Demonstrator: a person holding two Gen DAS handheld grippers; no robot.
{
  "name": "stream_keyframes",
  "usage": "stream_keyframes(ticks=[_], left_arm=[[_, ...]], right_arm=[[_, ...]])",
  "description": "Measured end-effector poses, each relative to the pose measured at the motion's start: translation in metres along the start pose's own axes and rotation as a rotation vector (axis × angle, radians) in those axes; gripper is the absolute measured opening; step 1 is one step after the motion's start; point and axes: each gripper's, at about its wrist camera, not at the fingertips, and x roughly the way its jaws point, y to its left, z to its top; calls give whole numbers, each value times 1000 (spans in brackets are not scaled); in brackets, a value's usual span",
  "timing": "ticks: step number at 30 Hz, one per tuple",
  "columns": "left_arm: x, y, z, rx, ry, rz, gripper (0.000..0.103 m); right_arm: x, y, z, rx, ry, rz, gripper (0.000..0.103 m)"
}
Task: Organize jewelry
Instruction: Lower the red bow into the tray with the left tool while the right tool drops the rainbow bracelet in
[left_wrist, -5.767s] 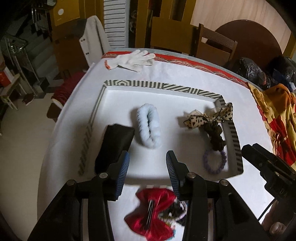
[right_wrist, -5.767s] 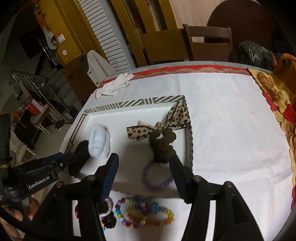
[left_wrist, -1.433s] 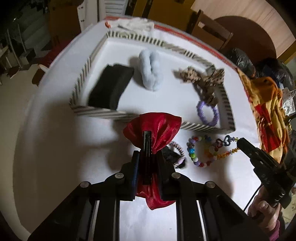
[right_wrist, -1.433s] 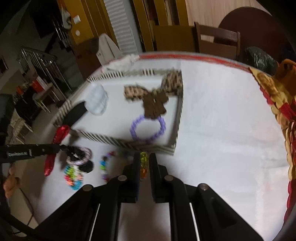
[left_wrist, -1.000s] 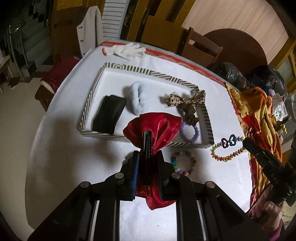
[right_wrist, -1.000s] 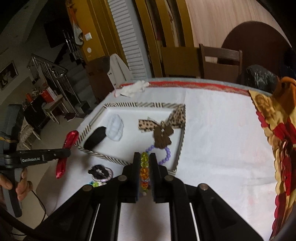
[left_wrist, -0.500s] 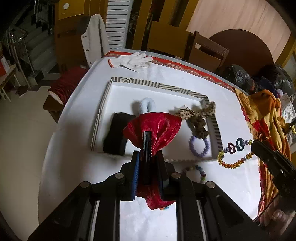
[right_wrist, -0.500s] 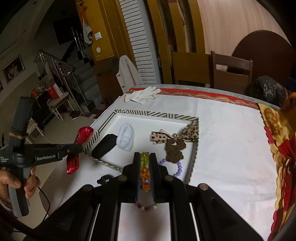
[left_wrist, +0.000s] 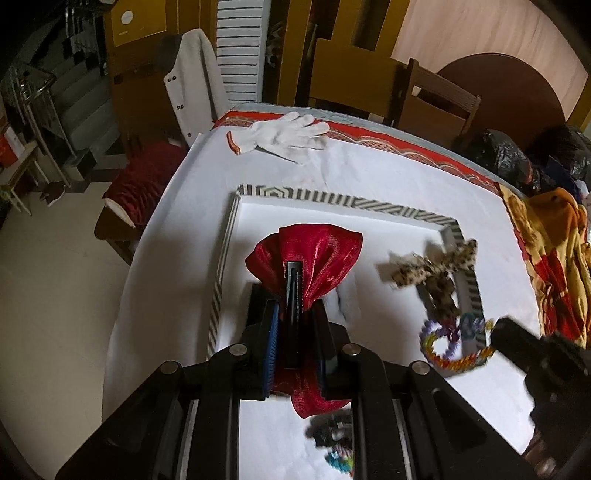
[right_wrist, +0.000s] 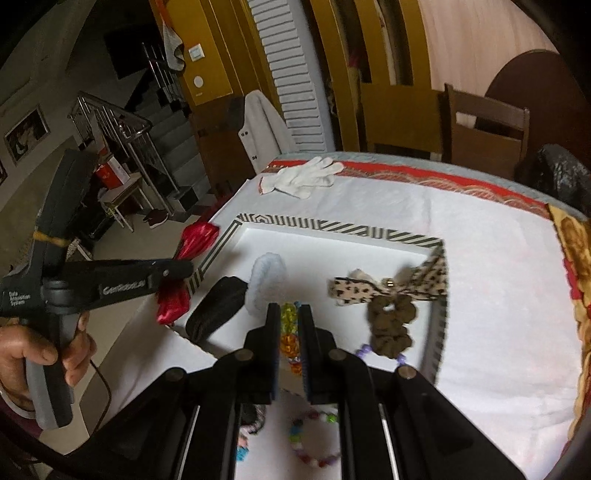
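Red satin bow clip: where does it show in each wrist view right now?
Left wrist view: the red satin bow clip sits centre frame, pinched in the left claw.
Right wrist view: it shows at left, beside the striped-rim white tray.
Shared landmark: the white knit glove.

Home dining room, staircase (right_wrist: 162, 147), wooden chairs (right_wrist: 484, 129)

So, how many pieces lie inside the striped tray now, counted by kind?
Scrunchies: 2 (light blue scrunchie, brown scrunchie)
Bows: 1 (leopard bow)
Bracelets: 1 (purple bracelet)
Other: 1 (black fabric piece)
Total: 5
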Motion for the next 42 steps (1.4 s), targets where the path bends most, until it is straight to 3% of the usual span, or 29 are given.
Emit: stream_keyframes(ticks=[7,15,23,35,39,41,42], left_arm=[[34,9,36,-3,17,13,23],[73,13,54,0,57,29,23],[104,11,61,8,94,48,23],[128,10,67,5,124,46,23],[128,11,66,-7,125,22,38],[124,12,65,-19,119,10,41],[120,14,65,-27,110,3,42]], right_arm=[[45,7,9,31,48,37,9],[88,-27,-4,119,137,-6,9],[102,-57,-20,190,184,-62,9],[120,-43,-24,129,232,-81,10],[116,-47,-25,134,235,-91,25],[109,-49,-25,150,223,-87,36],[105,-49,-25,156,214,-81,36]])
